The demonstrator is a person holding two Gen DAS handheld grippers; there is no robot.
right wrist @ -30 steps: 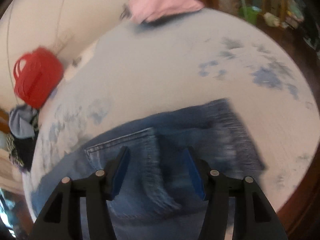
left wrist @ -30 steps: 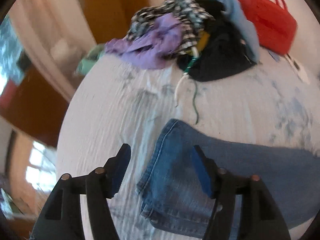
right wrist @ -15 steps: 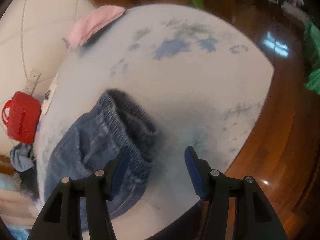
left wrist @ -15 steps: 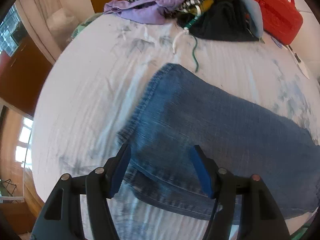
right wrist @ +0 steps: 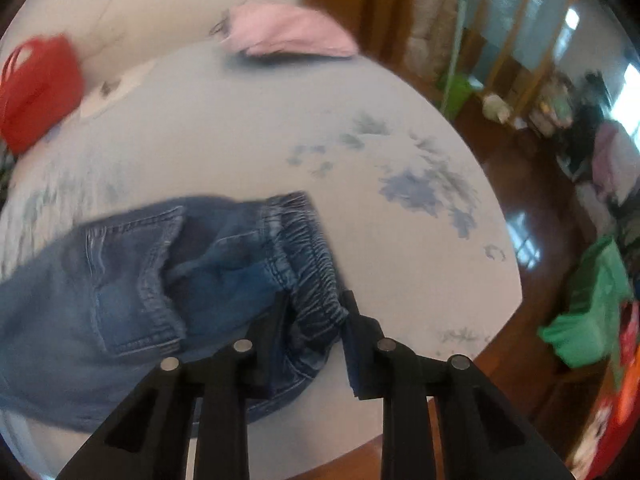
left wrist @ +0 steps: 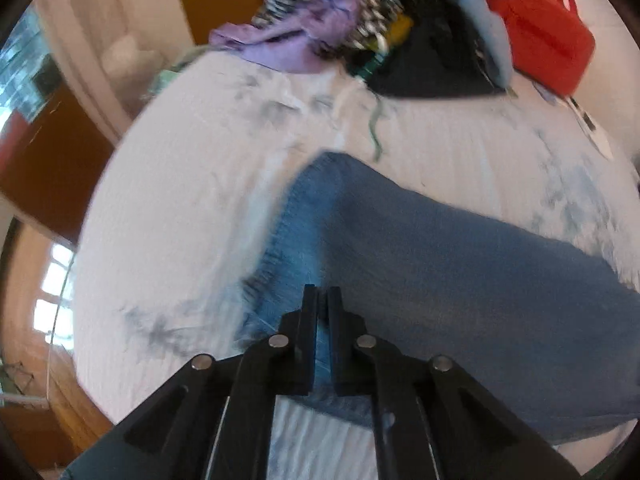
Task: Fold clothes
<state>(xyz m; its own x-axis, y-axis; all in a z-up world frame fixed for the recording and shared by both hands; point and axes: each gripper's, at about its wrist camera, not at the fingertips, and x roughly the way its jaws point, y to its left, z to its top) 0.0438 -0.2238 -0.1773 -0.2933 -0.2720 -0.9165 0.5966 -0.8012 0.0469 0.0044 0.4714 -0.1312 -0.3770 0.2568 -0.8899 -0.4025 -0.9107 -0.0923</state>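
A pair of blue jeans [left wrist: 440,264] lies across the white bed sheet [left wrist: 192,216]. In the left wrist view my left gripper [left wrist: 322,300] is shut on the denim at the leg hem end. In the right wrist view the jeans [right wrist: 120,280] show a back pocket and an elastic waistband [right wrist: 308,256]. My right gripper [right wrist: 314,308] has its jaws closed in around the bunched waistband, with cloth filling the gap between them.
A pile of mixed clothes [left wrist: 360,28] and a red bag [left wrist: 540,28] sit at the far side of the bed. A pink garment [right wrist: 288,36] lies at the bed's far edge. Wooden floor and green cloth [right wrist: 592,312] lie beyond the bed's right edge.
Both grippers were open over the jeans. The left has shut on the hem end and the right has closed in on the waistband. Both views shifted.
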